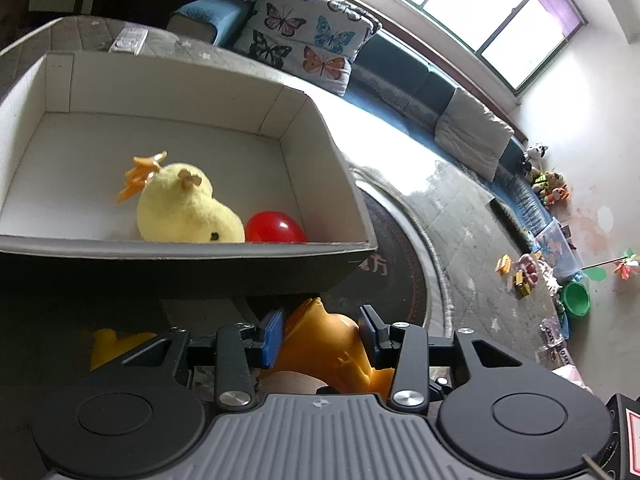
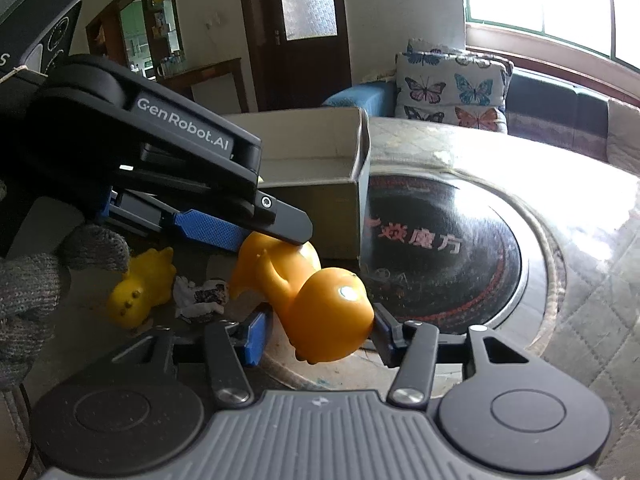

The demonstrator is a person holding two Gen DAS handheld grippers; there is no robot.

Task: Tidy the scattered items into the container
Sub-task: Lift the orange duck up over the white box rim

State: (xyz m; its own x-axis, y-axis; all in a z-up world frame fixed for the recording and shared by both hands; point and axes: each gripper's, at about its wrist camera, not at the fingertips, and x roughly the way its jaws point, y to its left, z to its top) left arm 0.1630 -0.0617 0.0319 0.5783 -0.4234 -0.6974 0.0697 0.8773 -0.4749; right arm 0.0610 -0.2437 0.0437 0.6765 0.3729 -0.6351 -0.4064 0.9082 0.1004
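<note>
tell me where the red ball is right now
In the left wrist view, the red ball sits inside the cardboard box, against its near wall, right beside the yellow plush chick.

red ball (image 1: 276,228): lower half behind box wall (image 1: 180,249) | sofa toys (image 1: 548,184): too small

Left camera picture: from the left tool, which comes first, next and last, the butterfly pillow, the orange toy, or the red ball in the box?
1. Orange toy, between the left tool's fingers.
2. Red ball, inside the box, near its front wall.
3. Butterfly pillow, far back on the sofa.
</note>
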